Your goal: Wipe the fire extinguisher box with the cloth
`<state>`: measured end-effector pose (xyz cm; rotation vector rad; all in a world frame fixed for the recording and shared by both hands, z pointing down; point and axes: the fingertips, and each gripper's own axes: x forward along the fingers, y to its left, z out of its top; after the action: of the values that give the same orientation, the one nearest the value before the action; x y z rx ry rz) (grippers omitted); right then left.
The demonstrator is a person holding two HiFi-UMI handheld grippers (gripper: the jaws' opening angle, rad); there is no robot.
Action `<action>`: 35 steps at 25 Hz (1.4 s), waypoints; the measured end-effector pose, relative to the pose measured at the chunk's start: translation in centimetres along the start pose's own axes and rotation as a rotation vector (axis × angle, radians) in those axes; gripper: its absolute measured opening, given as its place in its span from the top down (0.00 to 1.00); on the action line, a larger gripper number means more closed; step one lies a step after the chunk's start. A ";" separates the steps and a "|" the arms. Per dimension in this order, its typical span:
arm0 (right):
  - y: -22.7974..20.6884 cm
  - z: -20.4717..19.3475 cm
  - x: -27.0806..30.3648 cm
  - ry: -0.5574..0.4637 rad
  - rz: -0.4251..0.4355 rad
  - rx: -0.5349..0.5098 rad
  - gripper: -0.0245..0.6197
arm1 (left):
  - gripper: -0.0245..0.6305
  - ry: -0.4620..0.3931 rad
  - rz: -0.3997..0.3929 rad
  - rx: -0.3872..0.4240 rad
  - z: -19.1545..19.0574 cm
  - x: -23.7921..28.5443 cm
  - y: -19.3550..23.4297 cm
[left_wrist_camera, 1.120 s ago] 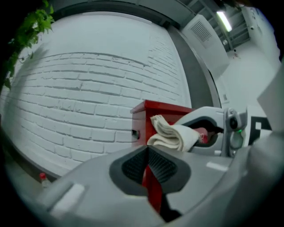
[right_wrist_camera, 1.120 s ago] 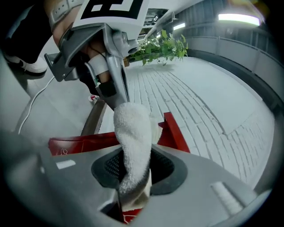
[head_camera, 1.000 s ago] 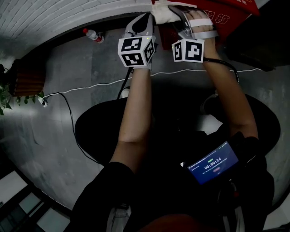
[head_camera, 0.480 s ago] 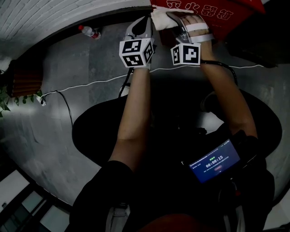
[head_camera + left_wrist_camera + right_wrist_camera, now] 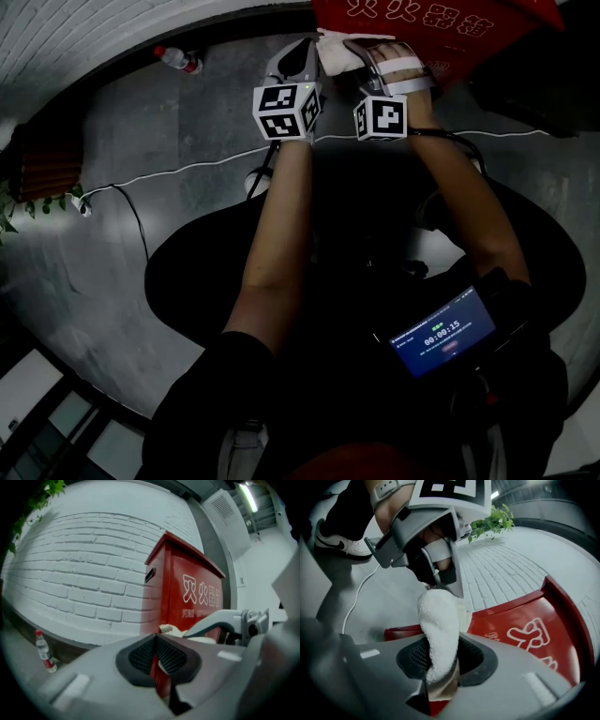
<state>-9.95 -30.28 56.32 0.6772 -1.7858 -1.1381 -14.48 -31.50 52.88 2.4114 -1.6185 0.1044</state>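
The cloth (image 5: 436, 620) is clamped in the right gripper (image 5: 440, 667) and should be pressed flat on the box (image 5: 525, 620); the left gripper (image 5: 156, 656) is closed, empty.

The left gripper (image 5: 156, 643) has its jaws closed together with nothing between them. Just beyond them is the white cloth (image 5: 169, 630), in front of the red fire extinguisher box (image 5: 187, 588). A bottle (image 5: 44, 652) stands far to the left.

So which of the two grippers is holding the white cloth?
The right gripper: its jaws pinch the cloth, while the left gripper has jaws shut on nothing.
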 end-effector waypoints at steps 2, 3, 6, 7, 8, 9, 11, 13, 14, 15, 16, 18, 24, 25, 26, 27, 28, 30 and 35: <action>1.7 -0.9 0.8 0.016 0.038 0.009 0.79 | 0.96 0.029 -0.005 -0.010 -1.7 0.3 -0.3; 2.3 -1.2 1.0 0.017 0.048 0.012 0.79 | 0.96 0.046 -0.009 -0.014 -2.6 0.5 -0.6; 4.3 -1.5 1.8 0.017 0.079 0.004 0.79 | 0.96 0.097 -0.017 -0.023 -5.3 0.9 -1.0; 5.1 -1.6 2.1 0.018 0.095 0.003 0.79 | 0.96 0.112 -0.014 -0.026 -6.1 1.0 -0.9; 6.0 -1.8 2.4 0.020 0.112 0.003 0.79 | 0.96 0.125 -0.011 -0.031 -6.8 1.1 -0.7; 6.8 -2.0 2.8 0.023 0.130 0.001 0.79 | 0.96 0.137 -0.008 -0.035 -7.4 1.1 -0.6; 8.6 -2.3 3.3 0.028 0.165 -0.006 0.79 | 0.96 0.160 0.001 -0.044 -8.6 1.3 -0.2; 10.3 -2.6 4.0 0.031 0.196 -0.011 0.79 | 0.96 0.182 0.010 -0.048 -9.9 1.6 0.3; 11.1 -2.7 4.3 0.032 0.211 -0.011 0.79 | 0.96 0.194 0.011 -0.052 -10.5 1.8 0.4; 11.8 -2.8 4.6 0.034 0.226 -0.011 0.79 | 0.96 0.209 0.007 -0.062 -11.0 1.9 0.4; 12.5 -2.9 4.9 0.034 0.238 -0.011 0.79 | 0.96 0.222 0.001 -0.075 -11.6 2.1 0.3; 13.7 -2.9 5.6 0.034 0.258 -0.014 0.79 | 0.96 0.247 -0.005 -0.087 -13.2 2.7 0.4; 17.7 -3.4 7.0 0.053 0.341 -0.040 0.79 | 0.96 0.354 -0.021 -0.100 -18.4 3.7 0.4; 18.3 -3.6 7.2 0.054 0.356 -0.042 0.79 | 0.96 0.366 -0.022 -0.102 -18.9 3.9 0.5; 18.8 -3.9 7.3 0.057 0.367 -0.051 0.79 | 0.96 0.377 -0.026 -0.101 -19.3 4.2 0.6; 19.1 -4.1 7.5 0.062 0.376 -0.063 0.79 | 0.96 0.388 -0.031 -0.098 -19.7 4.4 0.6; 19.5 -4.3 7.6 0.067 0.385 -0.071 0.79 | 0.96 0.398 -0.037 -0.097 -20.0 4.6 0.6; 20.2 -4.4 7.5 0.076 0.416 -0.067 0.79 | 0.96 0.418 -0.046 -0.101 -20.8 4.9 0.6; 22.1 -4.7 8.1 0.091 0.466 -0.069 0.79 | 0.96 0.466 -0.046 -0.123 -22.6 5.1 0.7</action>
<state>-9.22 -29.20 80.28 0.2450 -1.6997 -0.8324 -11.56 -31.15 75.87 2.1244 -1.3142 0.5016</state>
